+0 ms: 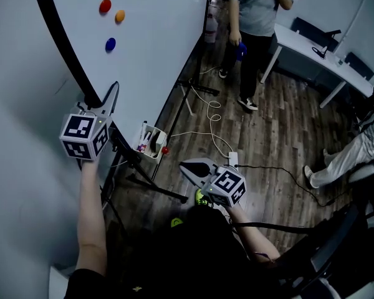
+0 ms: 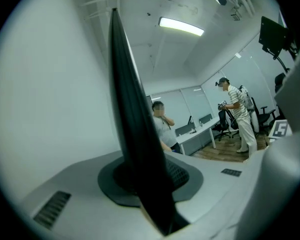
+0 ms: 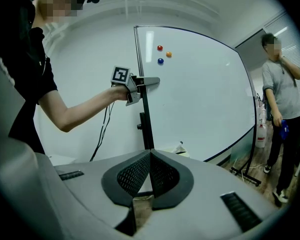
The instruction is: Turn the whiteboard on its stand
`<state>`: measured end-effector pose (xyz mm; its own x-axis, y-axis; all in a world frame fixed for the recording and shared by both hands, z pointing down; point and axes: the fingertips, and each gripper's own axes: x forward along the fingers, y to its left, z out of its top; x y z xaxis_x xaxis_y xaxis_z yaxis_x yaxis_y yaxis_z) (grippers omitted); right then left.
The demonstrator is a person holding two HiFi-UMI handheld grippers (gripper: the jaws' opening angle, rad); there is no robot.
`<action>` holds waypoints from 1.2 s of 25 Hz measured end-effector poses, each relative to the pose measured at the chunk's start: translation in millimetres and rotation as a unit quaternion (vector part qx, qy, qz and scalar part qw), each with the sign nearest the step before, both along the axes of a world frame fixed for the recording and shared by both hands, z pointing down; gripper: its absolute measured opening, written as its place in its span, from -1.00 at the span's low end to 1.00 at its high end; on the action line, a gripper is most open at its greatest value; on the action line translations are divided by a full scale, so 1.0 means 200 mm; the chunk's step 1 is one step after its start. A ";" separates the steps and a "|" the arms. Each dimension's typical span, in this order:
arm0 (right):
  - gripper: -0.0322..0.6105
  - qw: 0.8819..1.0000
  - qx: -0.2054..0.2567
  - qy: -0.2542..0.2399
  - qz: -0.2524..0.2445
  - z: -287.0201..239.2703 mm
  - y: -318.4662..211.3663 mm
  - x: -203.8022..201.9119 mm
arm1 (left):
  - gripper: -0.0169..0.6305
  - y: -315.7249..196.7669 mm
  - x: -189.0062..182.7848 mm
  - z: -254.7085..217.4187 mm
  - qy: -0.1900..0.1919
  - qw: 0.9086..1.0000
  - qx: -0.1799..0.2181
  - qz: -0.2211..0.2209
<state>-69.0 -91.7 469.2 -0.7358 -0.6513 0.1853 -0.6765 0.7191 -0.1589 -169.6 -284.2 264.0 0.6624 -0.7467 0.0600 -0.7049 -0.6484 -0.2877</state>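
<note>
The whiteboard [image 1: 149, 48] is large and white, with a black frame and red [image 1: 105, 5], orange [image 1: 119, 16] and blue [image 1: 110, 43] magnets. It stands tilted on a black stand [image 1: 143, 179]. My left gripper [image 1: 96, 104] is clamped on the board's black frame edge [image 2: 135, 134], which fills the gap between the jaws [image 2: 145, 179]. The right gripper view shows that left gripper [image 3: 145, 81] holding the edge above the stand's post [image 3: 146, 124]. My right gripper [image 1: 186, 166] hangs lower, away from the board, its pads [image 3: 162, 171] together with nothing between them.
A marker tray [image 1: 151, 141] hangs at the board's lower edge. Cables and a power strip [image 1: 232, 159] lie on the wooden floor. A person [image 1: 252, 17] stands beyond the board, another sits at the right [image 1: 355, 154], and a white desk [image 1: 318, 48] stands behind.
</note>
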 end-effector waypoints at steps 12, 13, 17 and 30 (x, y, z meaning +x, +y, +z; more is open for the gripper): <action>-0.84 1.000 -0.004 0.004 0.003 0.05 0.04 0.02 | -0.66 -0.04 0.01 0.03 -0.004 1.000 -0.001 -0.004; -0.84 1.000 -0.005 0.004 0.004 0.04 0.04 0.03 | -0.66 -0.05 0.02 0.02 -0.003 1.000 -0.002 -0.004; -0.84 1.000 -0.006 0.004 0.004 0.02 0.09 0.02 | -0.66 -0.04 0.03 0.00 0.000 1.000 -0.005 -0.004; -0.84 1.000 -0.010 0.018 0.011 0.12 0.13 0.03 | -0.66 -0.14 0.07 0.07 0.005 1.000 -0.010 -0.008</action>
